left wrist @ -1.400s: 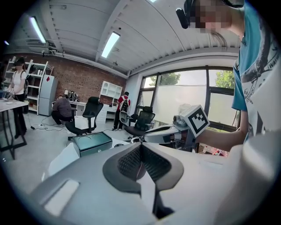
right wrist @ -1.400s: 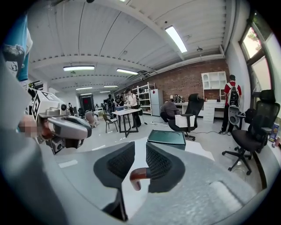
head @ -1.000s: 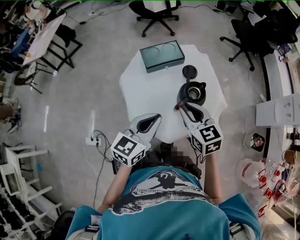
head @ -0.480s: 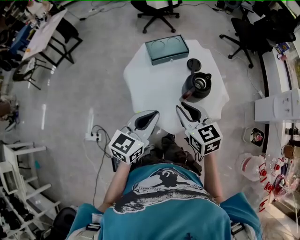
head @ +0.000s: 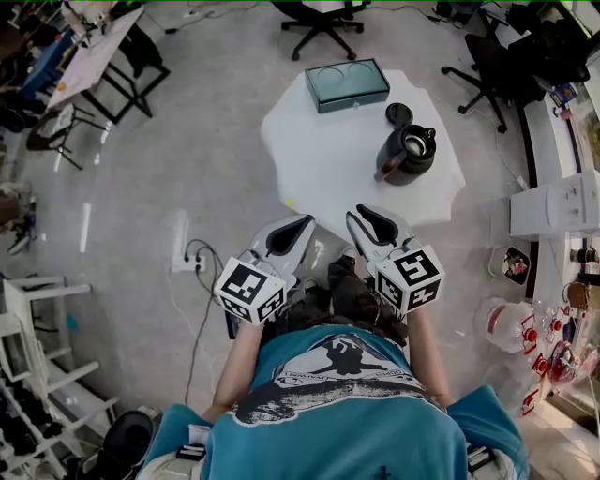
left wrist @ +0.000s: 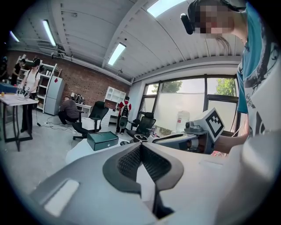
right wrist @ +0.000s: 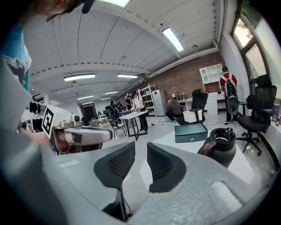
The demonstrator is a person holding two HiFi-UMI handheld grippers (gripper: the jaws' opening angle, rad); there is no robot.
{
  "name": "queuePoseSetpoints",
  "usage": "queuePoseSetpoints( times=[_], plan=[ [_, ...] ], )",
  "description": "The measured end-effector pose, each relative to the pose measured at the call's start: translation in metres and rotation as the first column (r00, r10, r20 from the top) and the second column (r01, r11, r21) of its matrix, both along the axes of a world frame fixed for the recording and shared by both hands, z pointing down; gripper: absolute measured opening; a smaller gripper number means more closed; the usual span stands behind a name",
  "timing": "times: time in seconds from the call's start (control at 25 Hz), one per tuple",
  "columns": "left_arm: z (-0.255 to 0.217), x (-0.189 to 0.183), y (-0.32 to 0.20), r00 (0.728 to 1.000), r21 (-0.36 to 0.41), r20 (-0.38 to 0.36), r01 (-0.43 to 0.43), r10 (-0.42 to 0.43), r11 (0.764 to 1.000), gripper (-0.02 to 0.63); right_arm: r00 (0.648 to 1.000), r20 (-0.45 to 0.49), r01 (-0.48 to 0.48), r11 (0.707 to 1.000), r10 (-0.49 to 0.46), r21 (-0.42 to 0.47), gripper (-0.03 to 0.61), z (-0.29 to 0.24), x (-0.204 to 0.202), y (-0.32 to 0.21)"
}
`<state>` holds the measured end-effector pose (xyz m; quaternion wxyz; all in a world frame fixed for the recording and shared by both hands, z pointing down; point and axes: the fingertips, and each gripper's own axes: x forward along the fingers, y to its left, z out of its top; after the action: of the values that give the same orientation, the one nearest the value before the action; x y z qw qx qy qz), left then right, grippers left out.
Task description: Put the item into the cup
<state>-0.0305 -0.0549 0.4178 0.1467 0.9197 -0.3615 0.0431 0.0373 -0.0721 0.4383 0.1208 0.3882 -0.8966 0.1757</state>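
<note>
A black jug (head: 408,153) with a reddish handle stands open-topped on the white table (head: 328,159); its round lid (head: 399,113) lies just behind it. A dark green box (head: 347,84) with two round recesses sits at the table's far edge. Both grippers hang at the table's near edge, short of the jug. My left gripper (head: 302,225) (left wrist: 140,146) is shut, pads touching, nothing in it. My right gripper (head: 358,217) (right wrist: 141,147) stands a little open and empty; the jug (right wrist: 221,145) and green box (right wrist: 191,132) lie ahead of it to the right.
Office chairs (head: 319,19) stand beyond the table and at the right (head: 487,66). A power strip with cables (head: 183,267) lies on the floor at the left. A folding table (head: 94,56) is at far left. People stand in the room's background.
Both grippers have drawn back from the table toward the person. The right gripper, which was close by the jug's handle, is now well short of it. The jug stays in place.
</note>
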Motion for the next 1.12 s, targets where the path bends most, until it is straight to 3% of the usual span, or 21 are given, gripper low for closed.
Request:
queuePoseSetpoints(
  times=[0.24, 0.48, 1.12],
  plan=[
    [0.005, -0.016, 0.027, 1.000, 0.004, 0.002, 0.011, -0.011, 1.000, 0.000, 1.000, 0.016, 0.019, 1.000, -0.020, 0.014, 0.077, 0.000, -0.019, 0.030],
    [0.012, -0.026, 0.050, 1.000, 0.000, 0.009, 0.016, -0.016, 1.000, 0.000, 0.997, 0.070, 0.031, 0.999, -0.032, 0.018, 0.031, -0.003, -0.034, 0.052],
    [0.012, -0.027, 0.075, 1.000, 0.032, 0.027, 0.015, -0.016, 0.999, 0.000, 0.989, 0.138, 0.054, 0.998, -0.059, 0.040, 0.001, -0.011, -0.040, 0.074]
  ],
)
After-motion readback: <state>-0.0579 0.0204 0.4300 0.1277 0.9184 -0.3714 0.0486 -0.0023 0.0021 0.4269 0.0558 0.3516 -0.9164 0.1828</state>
